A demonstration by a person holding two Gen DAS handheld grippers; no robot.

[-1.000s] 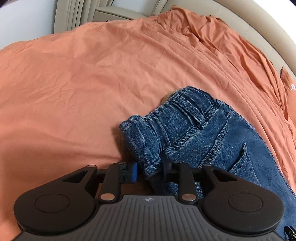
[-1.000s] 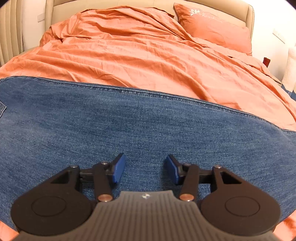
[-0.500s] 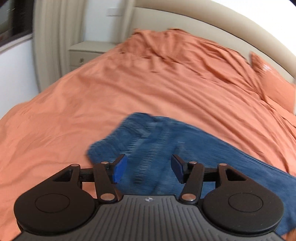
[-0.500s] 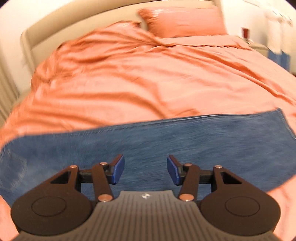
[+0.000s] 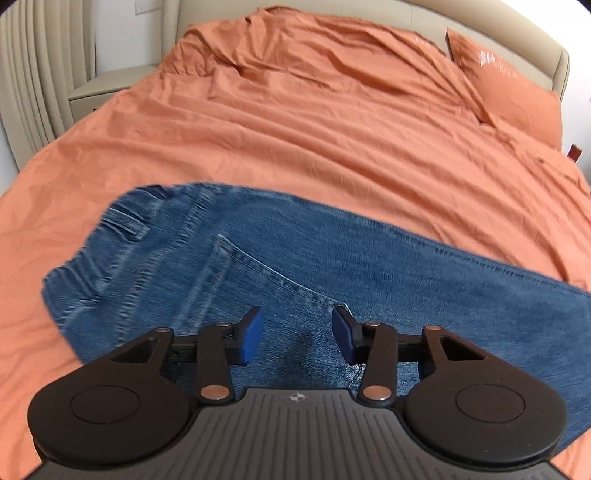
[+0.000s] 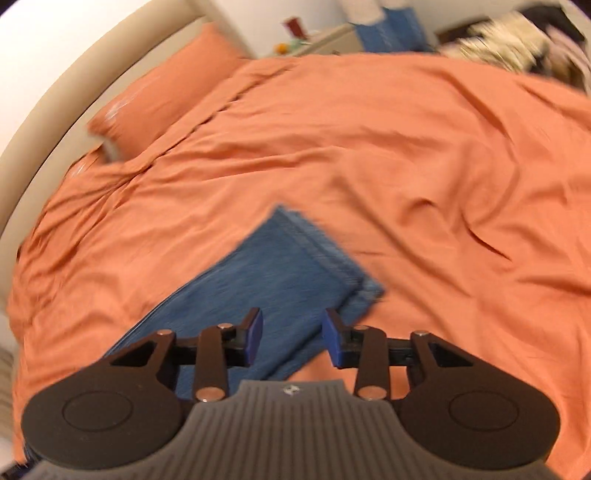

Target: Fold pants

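Note:
Blue jeans (image 5: 295, 258) lie flat on an orange bedspread (image 5: 314, 129), waistband at the left, legs running off to the right. My left gripper (image 5: 297, 338) hovers over the back pocket area; its jaws are closing and hold nothing. In the right wrist view the leg hems of the jeans (image 6: 295, 266) point up and to the right. My right gripper (image 6: 291, 341) hangs above the leg near the hem, jaws closing with nothing pressed between the blue pads.
A beige headboard (image 5: 480, 22) curves behind the bed, with an orange pillow (image 5: 509, 88) at the right. A bedside cabinet (image 5: 107, 88) stands at the left. In the right wrist view a nightstand (image 6: 332, 37) with small items is beyond the pillow (image 6: 166, 88).
The left gripper let go of the waistband, opened and drew back above the jeans. The right gripper swung along the leg toward the hem and rolled; its jaws narrowed.

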